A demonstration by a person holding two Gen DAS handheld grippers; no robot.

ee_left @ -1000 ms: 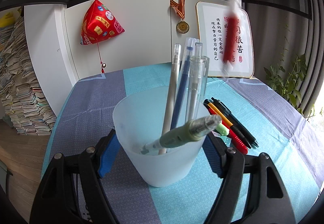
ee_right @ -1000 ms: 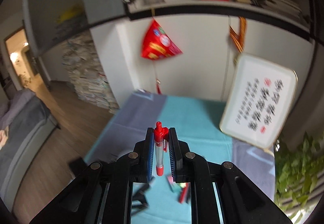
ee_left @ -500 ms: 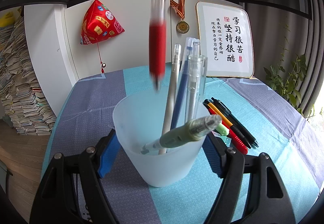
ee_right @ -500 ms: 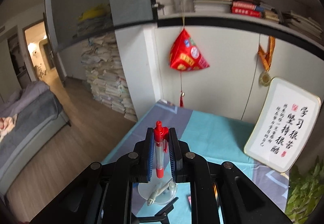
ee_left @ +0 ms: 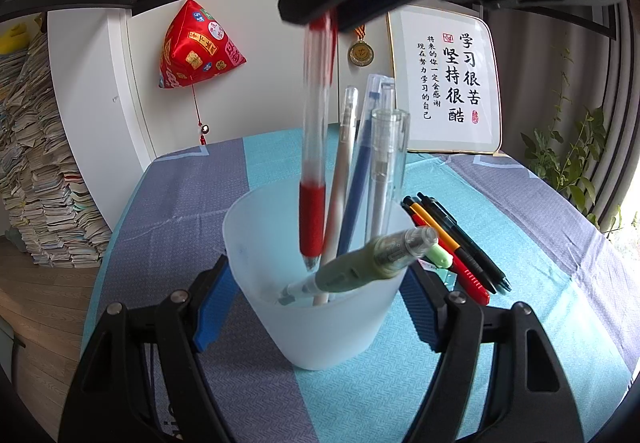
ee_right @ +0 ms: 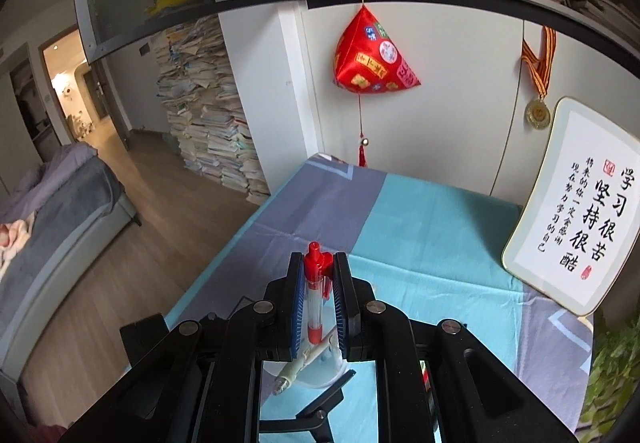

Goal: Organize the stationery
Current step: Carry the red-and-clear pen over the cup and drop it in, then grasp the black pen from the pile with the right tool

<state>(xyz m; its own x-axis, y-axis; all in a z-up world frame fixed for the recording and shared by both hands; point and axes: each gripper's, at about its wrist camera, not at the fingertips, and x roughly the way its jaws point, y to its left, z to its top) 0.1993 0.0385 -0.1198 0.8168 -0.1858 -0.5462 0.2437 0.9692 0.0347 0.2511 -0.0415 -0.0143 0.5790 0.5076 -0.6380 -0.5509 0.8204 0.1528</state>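
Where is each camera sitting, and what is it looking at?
Left wrist: sits on the left tool, looking forward and down at the frosted cup it grips, with pens lying on the striped tablecloth beyond; its own black arms and blue pads show.
Right wrist: sits on the right tool, looking over the table at the white cabinet wall; its fingers pinch the red pen.
Shared: the red pen, the cup, the red hanging pouch, the medal and the framed calligraphy.
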